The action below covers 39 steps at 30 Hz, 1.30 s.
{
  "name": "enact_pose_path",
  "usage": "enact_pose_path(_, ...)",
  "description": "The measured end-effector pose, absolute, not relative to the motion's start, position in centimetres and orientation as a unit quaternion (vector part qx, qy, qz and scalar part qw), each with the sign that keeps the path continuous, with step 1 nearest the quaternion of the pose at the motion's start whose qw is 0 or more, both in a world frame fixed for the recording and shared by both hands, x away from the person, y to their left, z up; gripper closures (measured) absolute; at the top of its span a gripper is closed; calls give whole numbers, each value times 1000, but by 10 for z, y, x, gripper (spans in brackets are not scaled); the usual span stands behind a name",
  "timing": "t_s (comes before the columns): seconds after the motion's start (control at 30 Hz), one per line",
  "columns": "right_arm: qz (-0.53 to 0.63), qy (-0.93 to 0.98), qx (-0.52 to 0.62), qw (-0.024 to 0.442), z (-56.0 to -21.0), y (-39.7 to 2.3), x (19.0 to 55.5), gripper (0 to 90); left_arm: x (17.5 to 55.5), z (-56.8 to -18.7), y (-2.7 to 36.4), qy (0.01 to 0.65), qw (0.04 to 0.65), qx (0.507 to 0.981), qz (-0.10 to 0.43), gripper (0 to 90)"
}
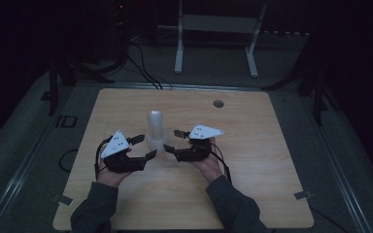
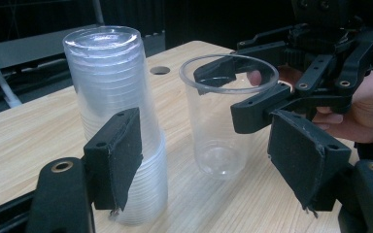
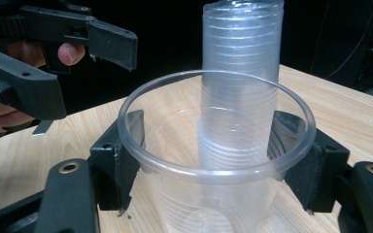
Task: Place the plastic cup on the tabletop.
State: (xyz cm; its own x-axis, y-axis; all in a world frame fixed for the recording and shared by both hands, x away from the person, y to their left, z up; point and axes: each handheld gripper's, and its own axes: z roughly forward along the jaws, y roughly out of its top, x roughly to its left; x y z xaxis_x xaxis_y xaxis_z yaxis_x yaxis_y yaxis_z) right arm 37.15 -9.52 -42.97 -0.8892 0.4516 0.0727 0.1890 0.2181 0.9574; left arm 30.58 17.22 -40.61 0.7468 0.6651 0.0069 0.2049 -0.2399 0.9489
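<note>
My right gripper (image 3: 209, 165) is clasping a single clear plastic cup (image 3: 213, 194) upright; my left gripper (image 2: 213, 160) is standing wide beside the inverted cup stack (image 2: 114, 121). Overtightening is risking crushing the cup (thin-walled).

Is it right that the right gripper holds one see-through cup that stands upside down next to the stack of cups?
Not quite. The single cup stands upright, open rim at the top, as the left gripper view shows. The rest holds: the right gripper has its jaws on either side of it, and it stands next to the stack of cups, which is the upside-down one.
</note>
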Motion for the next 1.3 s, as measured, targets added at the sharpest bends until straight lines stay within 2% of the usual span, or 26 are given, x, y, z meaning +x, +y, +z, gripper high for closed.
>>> enact_pose_path(1.3,580,779,218,98,-455,-91,375,294,305,-405,173,287,550,756,210,288)
